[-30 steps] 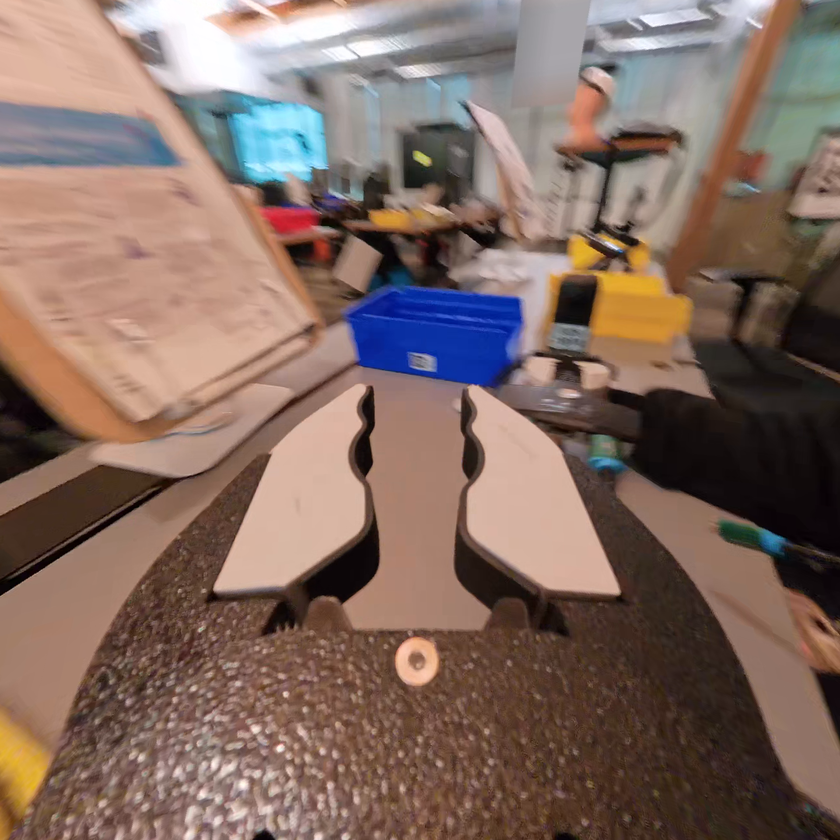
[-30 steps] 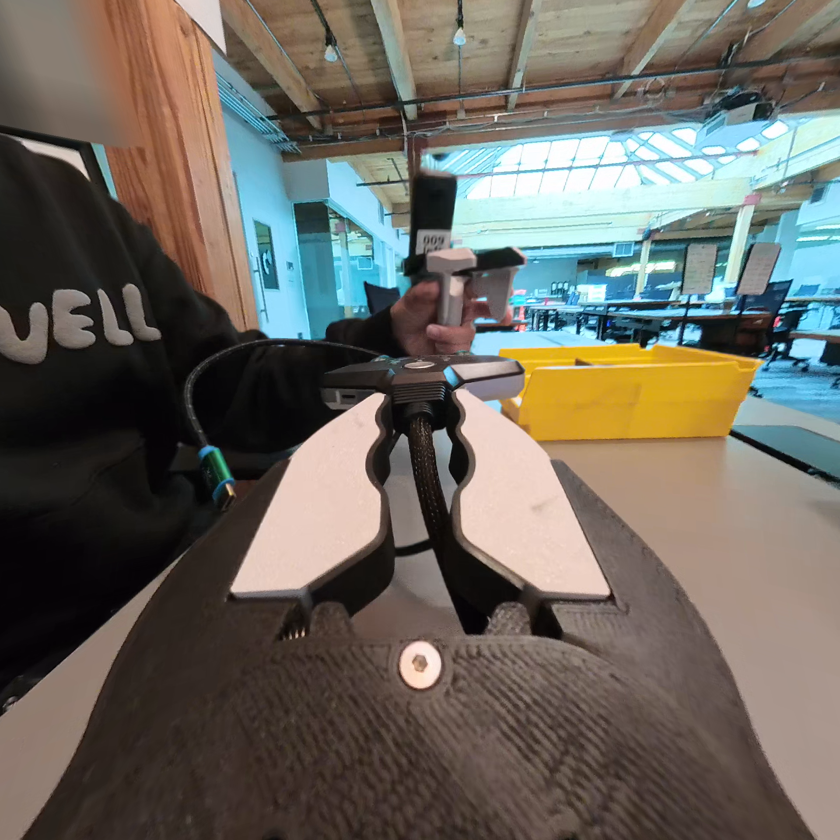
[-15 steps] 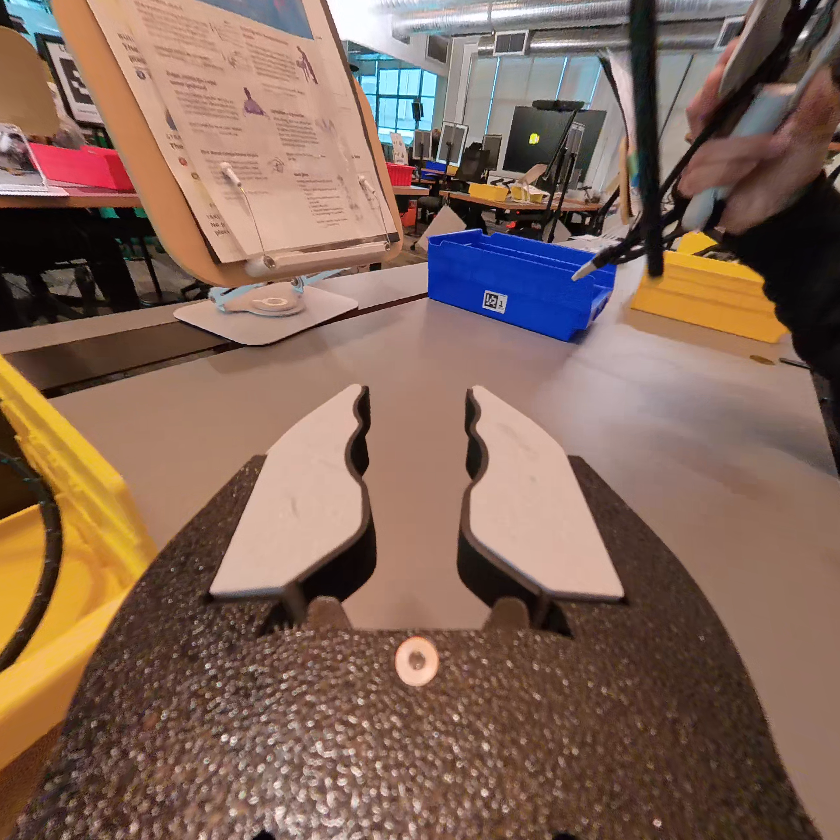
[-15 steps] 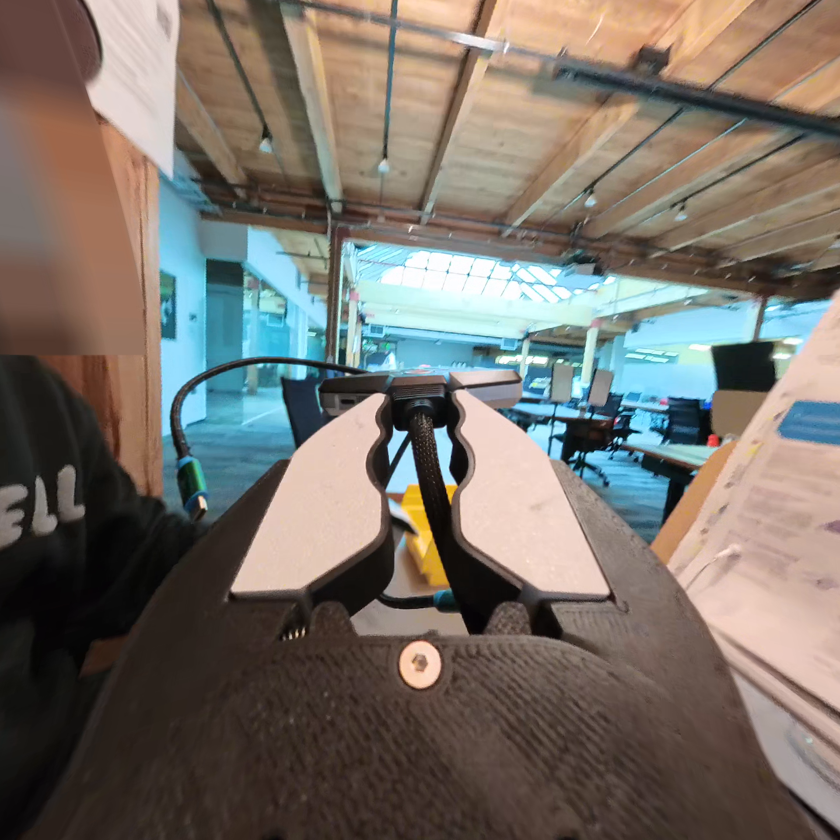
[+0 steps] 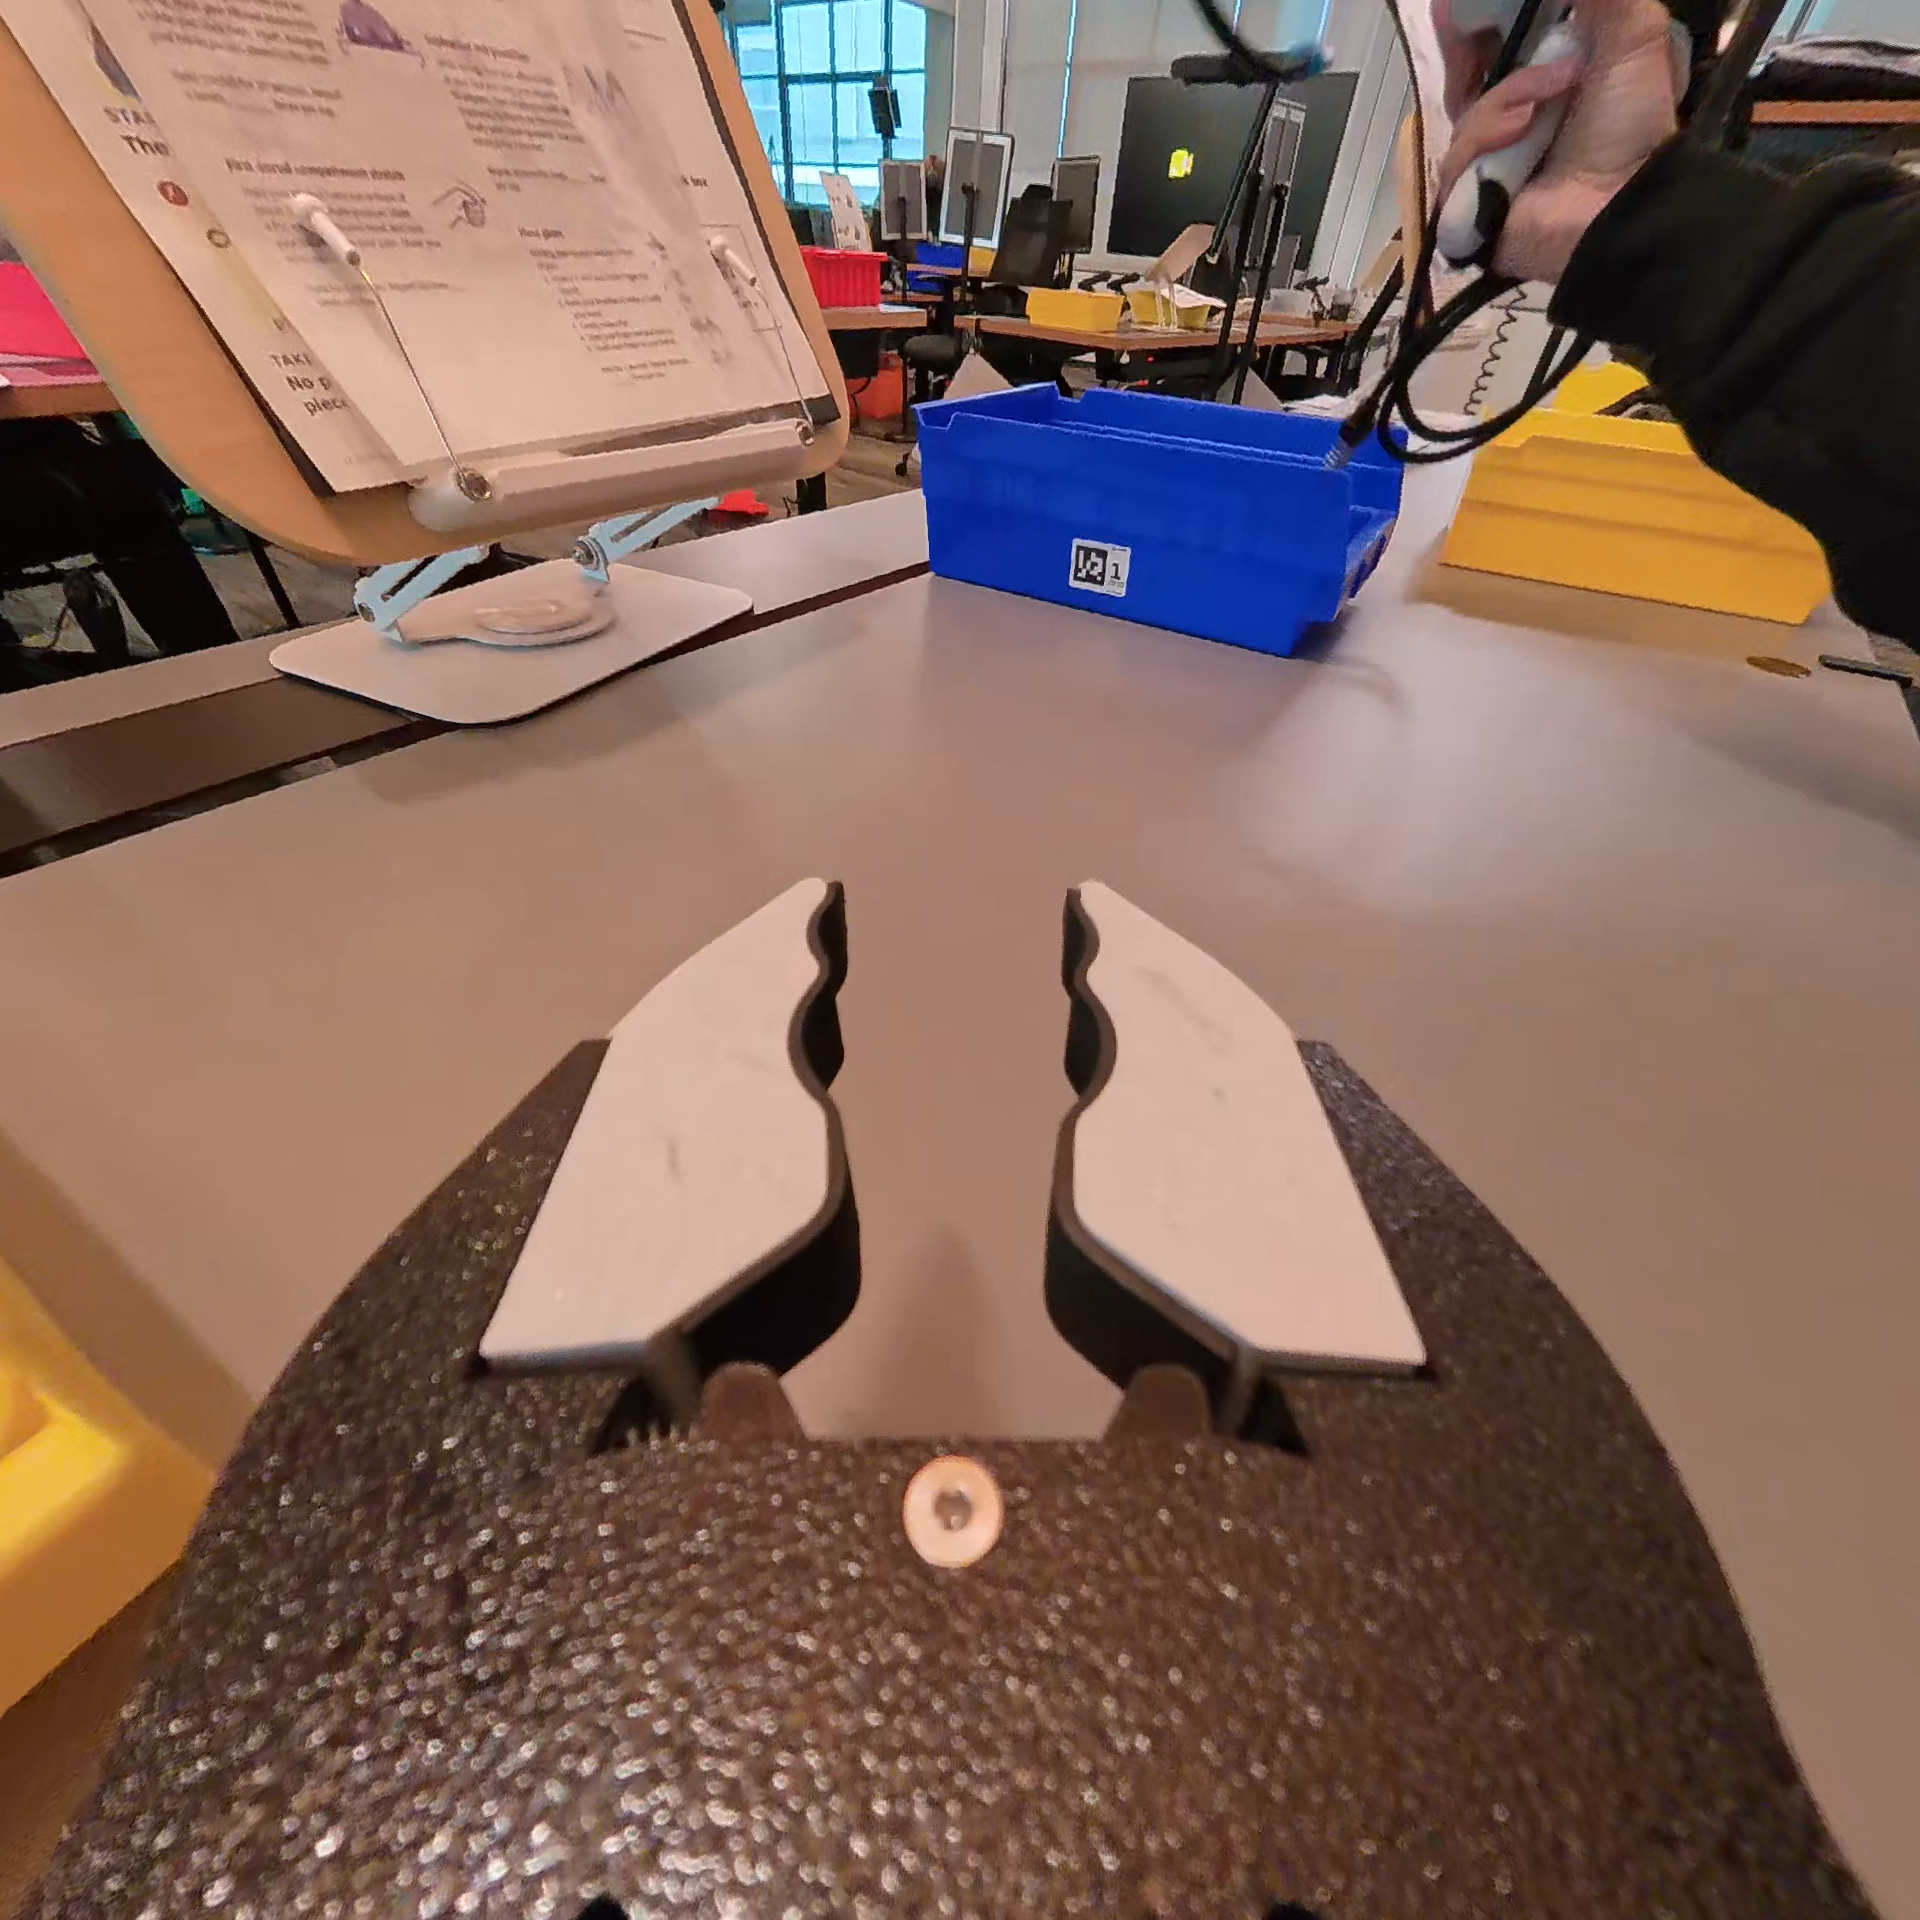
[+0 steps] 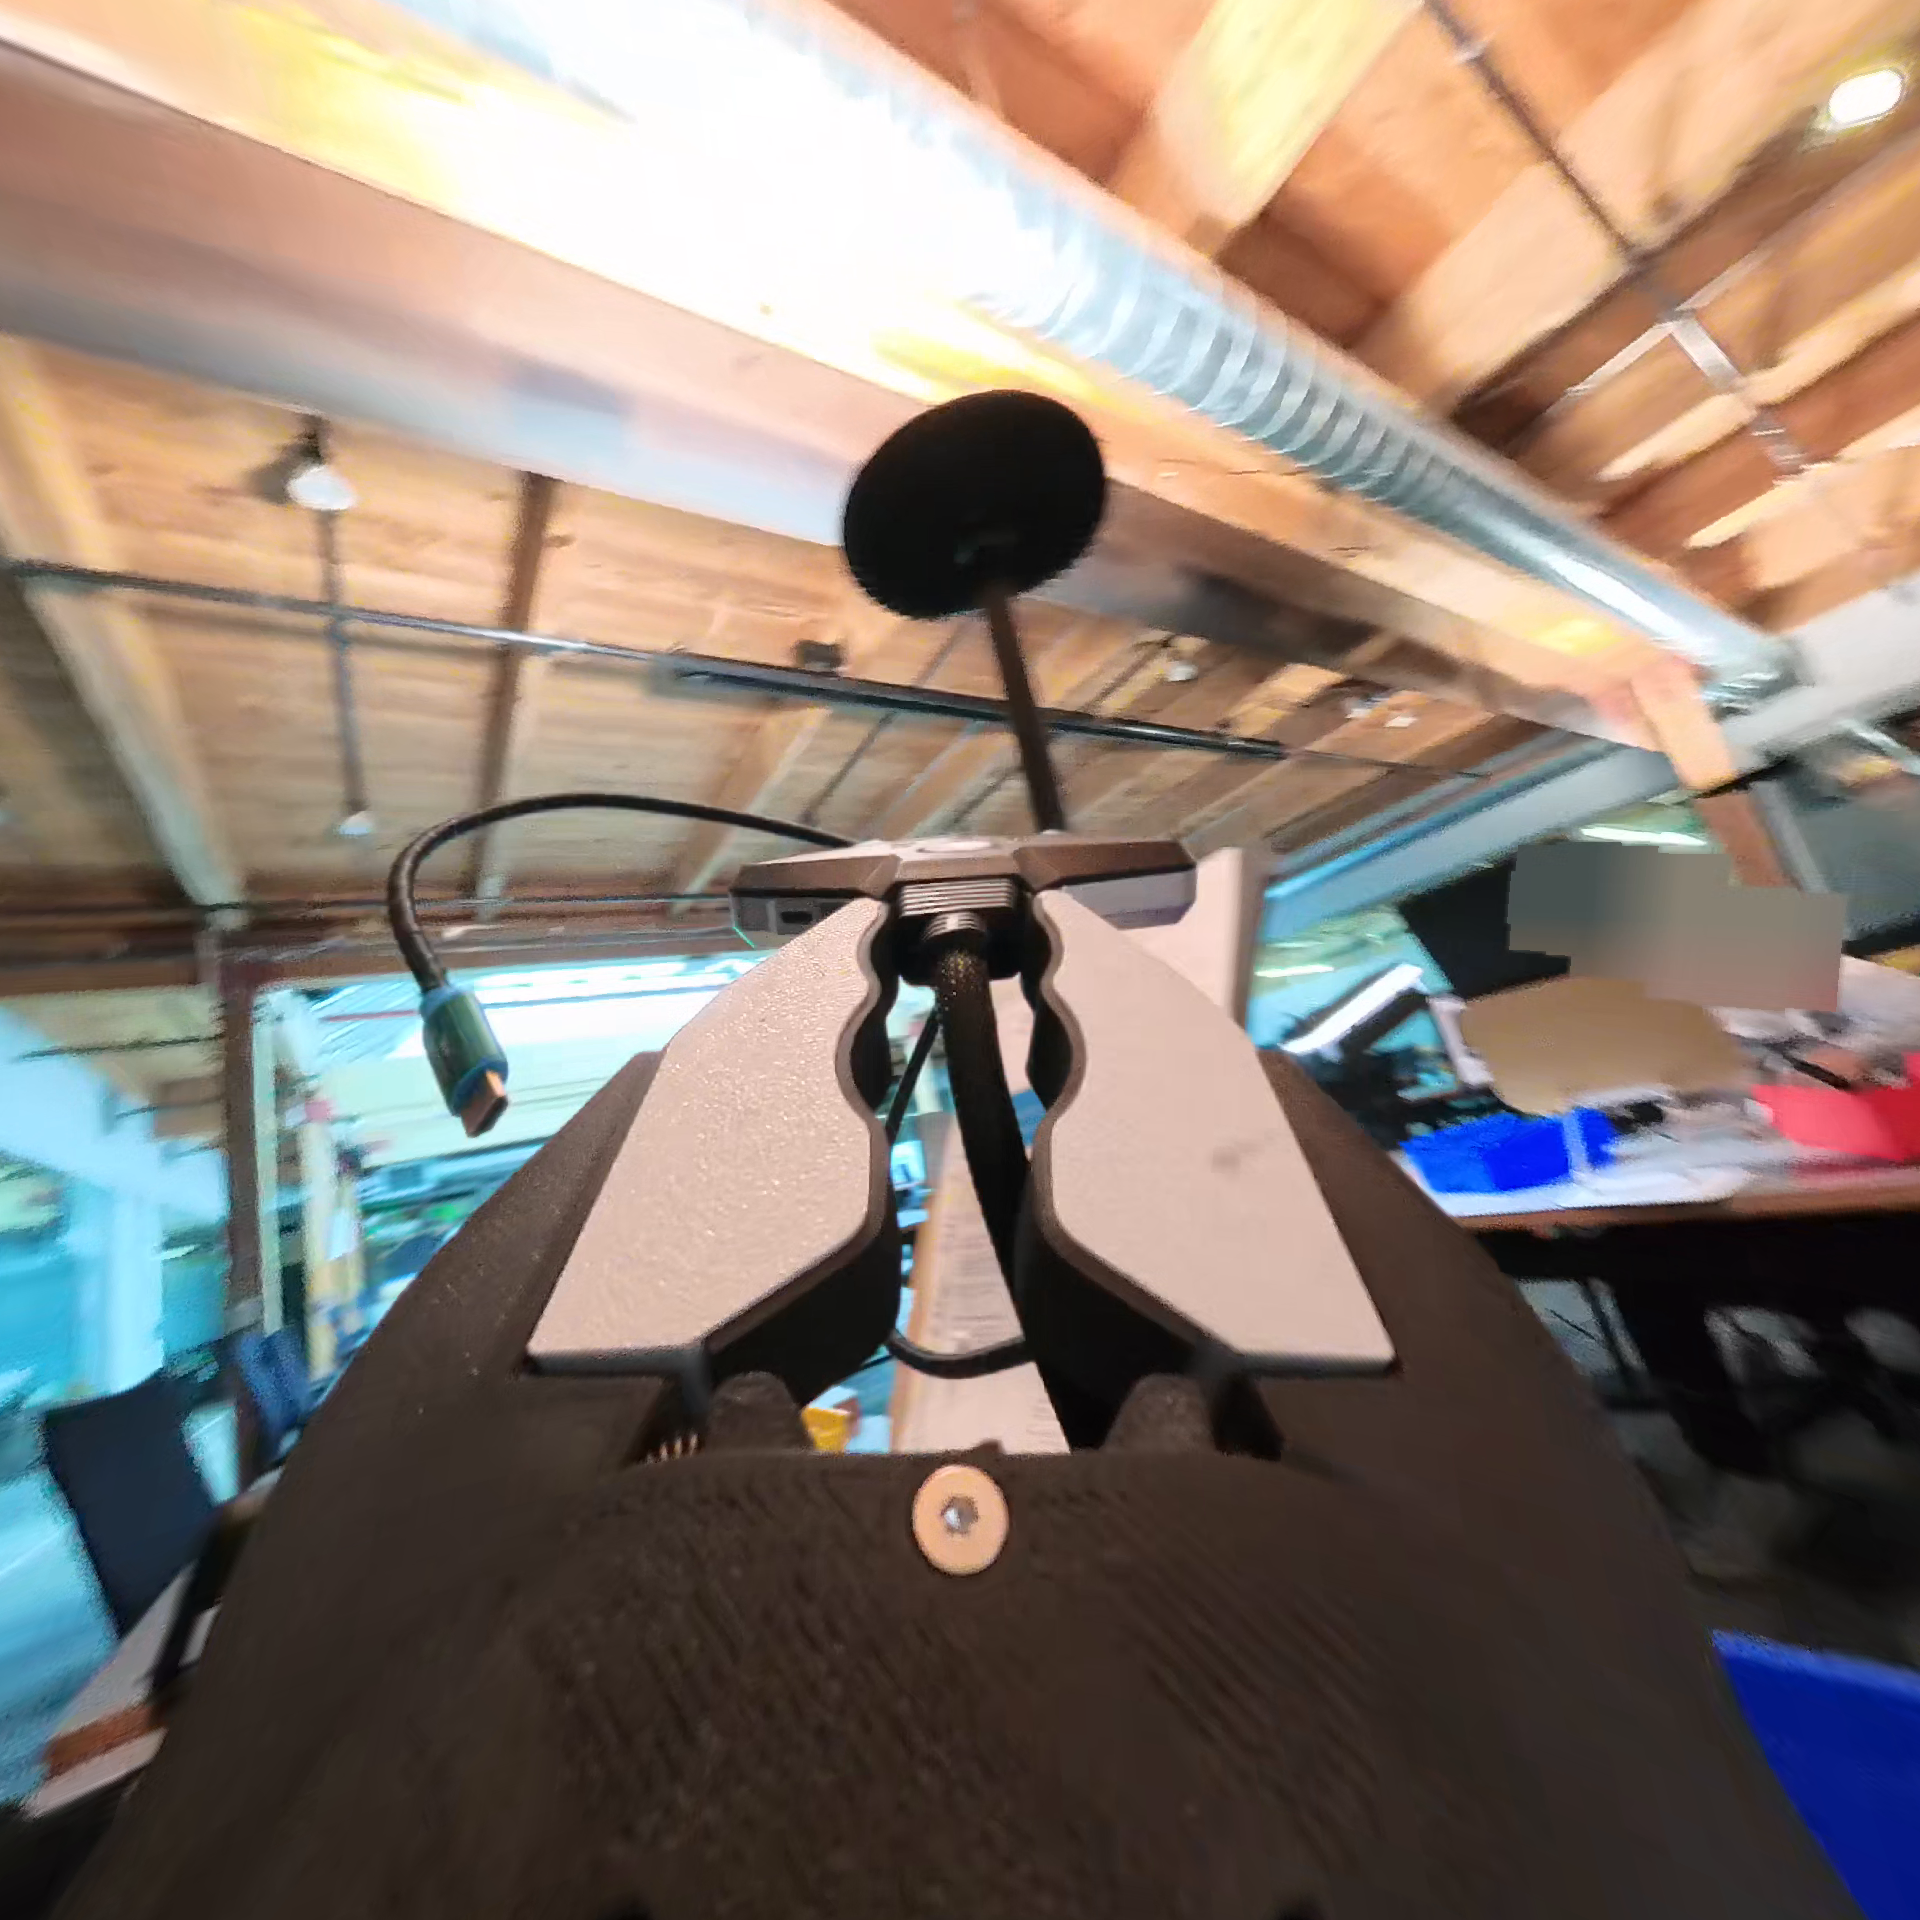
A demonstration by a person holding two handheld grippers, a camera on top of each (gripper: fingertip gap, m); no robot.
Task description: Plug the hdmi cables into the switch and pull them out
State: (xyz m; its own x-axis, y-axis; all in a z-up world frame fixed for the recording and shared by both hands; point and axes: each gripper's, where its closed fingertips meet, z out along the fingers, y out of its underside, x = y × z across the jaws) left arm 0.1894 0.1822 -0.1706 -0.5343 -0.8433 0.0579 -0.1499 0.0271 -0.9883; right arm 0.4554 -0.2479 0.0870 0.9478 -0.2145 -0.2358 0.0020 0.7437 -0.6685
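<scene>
My left gripper [image 5: 951,904] is open and empty, low over the grey table [image 5: 1039,748]. My right gripper [image 6: 961,925] is shut on the braided cable [image 6: 977,1081] just below the black and grey hdmi switch [image 6: 966,868]. It holds the switch high, tilted up toward the ceiling. A thin black cable with a green-blue plug [image 6: 468,1060] curves out of the switch's left side and hangs free. In the left wrist view a hand [image 5: 1548,135] holds the right gripper at the upper right, and black cables [image 5: 1455,343] dangle from it over the blue bin [image 5: 1143,499].
A document stand [image 5: 436,260] with printed sheets stands at the table's back left. A yellow bin [image 5: 1621,520] sits right of the blue bin, and another yellow bin [image 5: 62,1507] is by my left gripper. A black round disc on a stalk [image 6: 971,504] hangs above the switch.
My right gripper has risen and tilted upward with the switch, swinging from the person's side toward the blue bin. My left gripper has swung to face the table and stays open.
</scene>
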